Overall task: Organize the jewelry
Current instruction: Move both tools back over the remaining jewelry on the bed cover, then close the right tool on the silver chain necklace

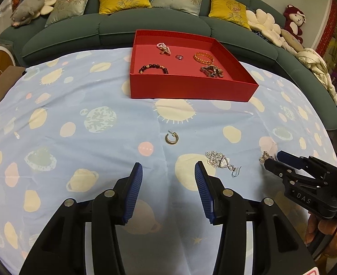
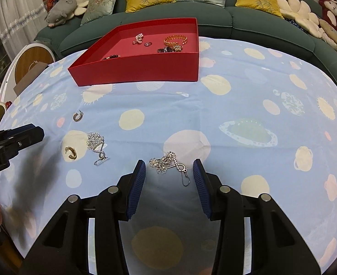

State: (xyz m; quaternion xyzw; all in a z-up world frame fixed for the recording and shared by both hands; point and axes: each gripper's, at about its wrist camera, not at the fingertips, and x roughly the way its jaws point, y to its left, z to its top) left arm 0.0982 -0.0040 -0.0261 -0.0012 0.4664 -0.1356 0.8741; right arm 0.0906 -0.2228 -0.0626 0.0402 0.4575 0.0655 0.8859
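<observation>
A red tray (image 1: 186,86) (image 2: 145,68) at the far side of the table holds bracelets, a ring and other pieces. On the cloth lie a hoop earring (image 1: 172,138) (image 2: 78,116), a second hoop earring (image 2: 71,152), a silver flower earring (image 1: 221,162) (image 2: 96,145) and another flower earring (image 2: 168,163). My left gripper (image 1: 168,174) is open and empty, short of the first hoop. My right gripper (image 2: 169,171) is open, its jaws either side of the second flower earring; it also shows in the left wrist view (image 1: 275,158).
The table wears a light blue planet-print cloth (image 1: 77,126). A green sofa (image 1: 113,23) with cushions and plush toys runs behind it. A brown box (image 1: 1,84) sits at the table's left edge, next to a round white and wood object (image 2: 33,61).
</observation>
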